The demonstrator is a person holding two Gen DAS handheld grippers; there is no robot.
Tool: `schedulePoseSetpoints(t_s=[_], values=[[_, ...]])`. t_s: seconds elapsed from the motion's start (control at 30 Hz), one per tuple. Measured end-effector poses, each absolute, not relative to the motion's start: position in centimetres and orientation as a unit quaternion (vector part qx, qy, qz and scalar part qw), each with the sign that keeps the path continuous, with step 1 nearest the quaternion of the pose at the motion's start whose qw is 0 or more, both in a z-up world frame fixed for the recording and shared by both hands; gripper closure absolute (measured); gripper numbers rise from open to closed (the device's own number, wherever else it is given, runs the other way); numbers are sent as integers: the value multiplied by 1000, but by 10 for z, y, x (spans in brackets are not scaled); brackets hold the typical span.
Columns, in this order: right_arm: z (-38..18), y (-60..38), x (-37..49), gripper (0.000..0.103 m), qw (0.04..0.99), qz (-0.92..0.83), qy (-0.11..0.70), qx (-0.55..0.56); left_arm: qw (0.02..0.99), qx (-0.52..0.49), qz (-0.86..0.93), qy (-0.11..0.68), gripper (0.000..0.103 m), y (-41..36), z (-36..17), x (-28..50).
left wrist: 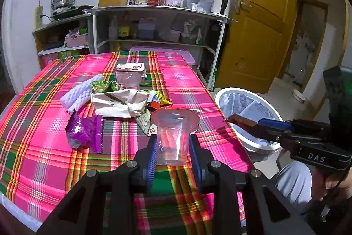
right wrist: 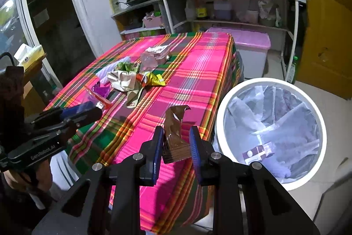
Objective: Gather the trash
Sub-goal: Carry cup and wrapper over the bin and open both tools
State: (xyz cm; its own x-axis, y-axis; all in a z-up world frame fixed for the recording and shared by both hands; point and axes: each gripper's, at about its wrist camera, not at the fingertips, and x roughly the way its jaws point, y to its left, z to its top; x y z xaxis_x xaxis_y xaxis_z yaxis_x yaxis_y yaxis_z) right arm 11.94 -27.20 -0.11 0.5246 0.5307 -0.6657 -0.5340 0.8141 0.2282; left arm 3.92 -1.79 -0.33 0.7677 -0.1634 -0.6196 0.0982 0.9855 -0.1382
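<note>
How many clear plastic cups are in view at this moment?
2. One clear plastic cup is gripped in the left gripper above the plaid tablecloth. A second clear cup sits against the small pink box. The litter may hide more.

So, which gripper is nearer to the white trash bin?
The right. The right gripper, shut on a brown wrapper, is at the table's edge, just beside the white trash bin. The left gripper, holding a clear plastic cup, is farther over the table.
</note>
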Motion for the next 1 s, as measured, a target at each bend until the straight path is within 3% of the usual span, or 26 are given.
schedulePoseSetpoints(t_s=[0.57, 1.0], values=[[-10, -342, 135, 78, 893, 228, 385, 42, 931, -16, -149, 333, 74, -81, 4, 75], [-41, -390, 156, 78, 887, 182, 417, 79, 902, 4, -215, 375, 74, -148, -21, 120]])
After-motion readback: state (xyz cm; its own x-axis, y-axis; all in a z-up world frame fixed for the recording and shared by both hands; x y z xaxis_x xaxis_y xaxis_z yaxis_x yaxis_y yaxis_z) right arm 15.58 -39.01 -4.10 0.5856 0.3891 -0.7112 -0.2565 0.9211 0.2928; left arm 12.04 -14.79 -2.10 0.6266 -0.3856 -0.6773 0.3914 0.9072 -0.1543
